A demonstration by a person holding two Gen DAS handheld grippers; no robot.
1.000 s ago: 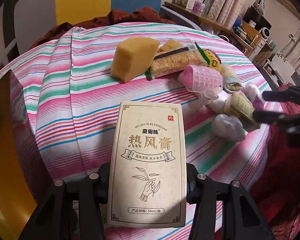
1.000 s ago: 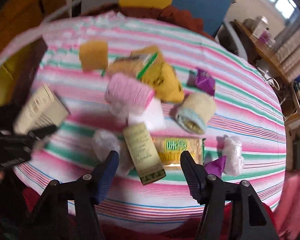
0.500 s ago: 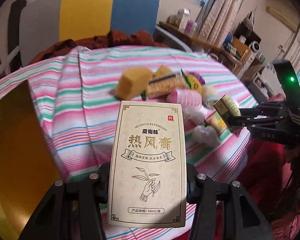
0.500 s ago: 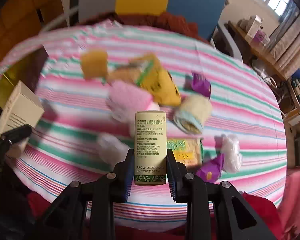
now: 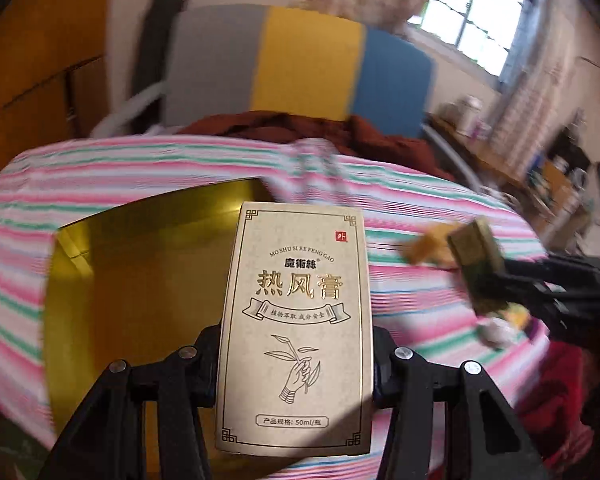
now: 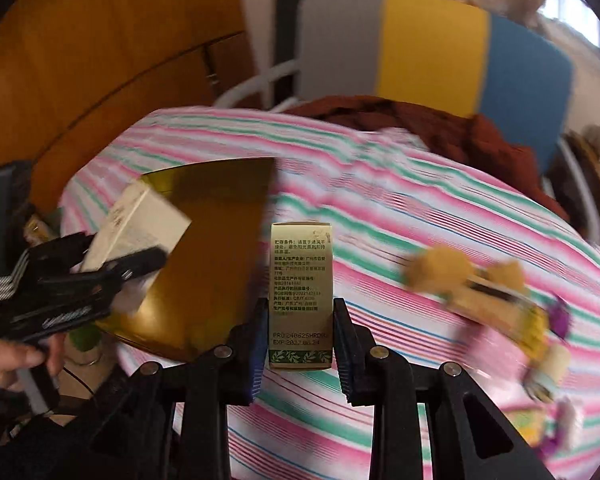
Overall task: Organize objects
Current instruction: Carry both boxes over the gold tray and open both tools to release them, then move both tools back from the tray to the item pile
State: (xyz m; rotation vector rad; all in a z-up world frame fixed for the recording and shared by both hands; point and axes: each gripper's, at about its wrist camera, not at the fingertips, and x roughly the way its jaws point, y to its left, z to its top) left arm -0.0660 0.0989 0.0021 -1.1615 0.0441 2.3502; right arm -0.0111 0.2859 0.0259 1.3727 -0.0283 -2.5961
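Note:
My left gripper (image 5: 296, 364) is shut on a tall beige box (image 5: 296, 328) with gold Chinese lettering, held in the air over the gold open box (image 5: 148, 280) on the striped cloth. My right gripper (image 6: 300, 340) is shut on a small gold-green carton (image 6: 301, 292), raised above the cloth just right of the gold open box (image 6: 216, 240). In the right wrist view the left gripper (image 6: 112, 268) with the beige box (image 6: 140, 232) hangs over that box's left side. From the left wrist camera, the right gripper (image 5: 500, 280) carries the carton (image 5: 476, 264) at the right.
Blurred loose items, a yellow sponge (image 6: 440, 272), snack packets (image 6: 496, 304) and small wrapped things, lie on the striped tablecloth (image 6: 420, 208) at the right. A hand (image 6: 8, 360) grips the left tool. A grey, yellow and blue chair back (image 5: 300, 60) stands behind the table.
Both grippers have swung left toward the gold open box, carrying their boxes. The right gripper, open a second ago, shut on the small carton and lifted it off the cloth.

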